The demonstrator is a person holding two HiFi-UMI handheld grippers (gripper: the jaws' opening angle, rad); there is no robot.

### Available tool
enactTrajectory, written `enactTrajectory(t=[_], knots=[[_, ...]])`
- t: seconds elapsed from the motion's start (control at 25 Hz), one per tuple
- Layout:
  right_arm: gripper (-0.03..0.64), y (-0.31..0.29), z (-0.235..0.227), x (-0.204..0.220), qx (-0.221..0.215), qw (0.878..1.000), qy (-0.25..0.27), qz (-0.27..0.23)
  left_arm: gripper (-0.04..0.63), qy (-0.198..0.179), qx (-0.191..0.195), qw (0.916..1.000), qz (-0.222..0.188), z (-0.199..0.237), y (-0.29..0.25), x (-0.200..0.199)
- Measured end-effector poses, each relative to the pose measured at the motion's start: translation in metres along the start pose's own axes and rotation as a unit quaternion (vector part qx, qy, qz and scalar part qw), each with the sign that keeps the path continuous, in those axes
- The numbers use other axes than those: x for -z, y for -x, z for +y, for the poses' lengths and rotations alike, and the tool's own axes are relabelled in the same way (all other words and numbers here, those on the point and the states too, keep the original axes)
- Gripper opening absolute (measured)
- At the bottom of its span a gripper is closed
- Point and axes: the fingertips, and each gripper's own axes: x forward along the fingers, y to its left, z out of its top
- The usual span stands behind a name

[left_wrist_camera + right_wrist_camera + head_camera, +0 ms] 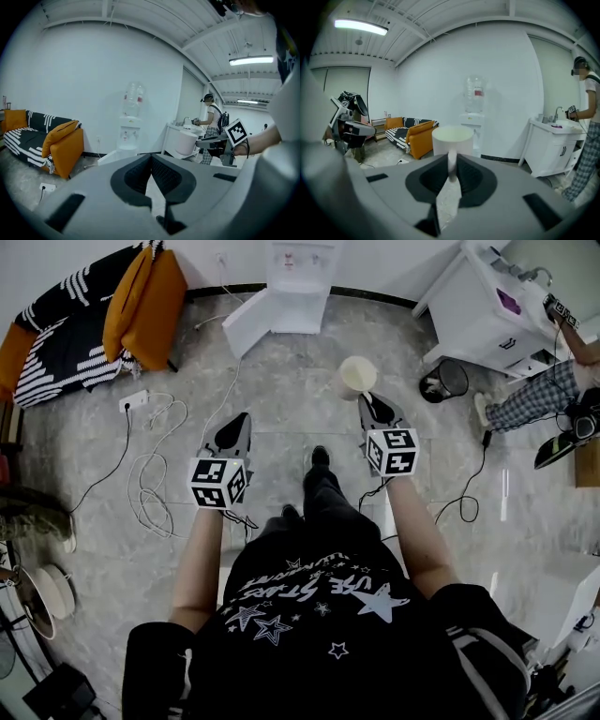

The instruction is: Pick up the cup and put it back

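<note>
A cream cup (357, 377) hangs in the air over the grey floor, in front of the person's right hand. My right gripper (368, 399) is shut on the cup's handle. In the right gripper view the cup (452, 139) stands upright just past the jaws, and the right gripper (453, 158) pinches its thin handle between the dark pads. My left gripper (242, 418) is held level at the left, apart from the cup. Its pads meet at the tips with nothing between them in the left gripper view (151, 157).
A white water dispenser (295, 277) stands at the far wall. An orange sofa (141, 306) with a striped throw is at the far left. A white cabinet (478, 306), a black bin (448, 381) and another person (544, 390) are at the right. Cables (155, 465) lie on the floor.
</note>
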Motion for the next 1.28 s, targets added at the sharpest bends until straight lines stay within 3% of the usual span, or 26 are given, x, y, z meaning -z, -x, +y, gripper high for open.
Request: enactTrajectory(t=[0.36,0.64,1.04,1.28], knots=[[0.048,-0.002,-0.012,0.006,0.000,1.000,-0.010,0.000,0.009,-0.001,-0.002,1.0000,0.002,-0.005,-0.007,0.004],[0.048,-0.029,-0.039,0.003,-0.008,1.000,-0.014,0.008,0.009,0.003,-0.012,0.9999,0.005,0.001,-0.049,-0.011],[0.048,-0.133,-0.098,-0.029,-0.067,0.997,0.016,0.015,0.009,0.002,-0.053,0.9985,0.015,0.023,-0.161,-0.043],[0.048,-0.185,-0.124,-0.034,-0.105,0.994,0.021,0.028,0.009,0.007,-0.095,0.9953,0.019,0.036,-0.196,-0.050]])
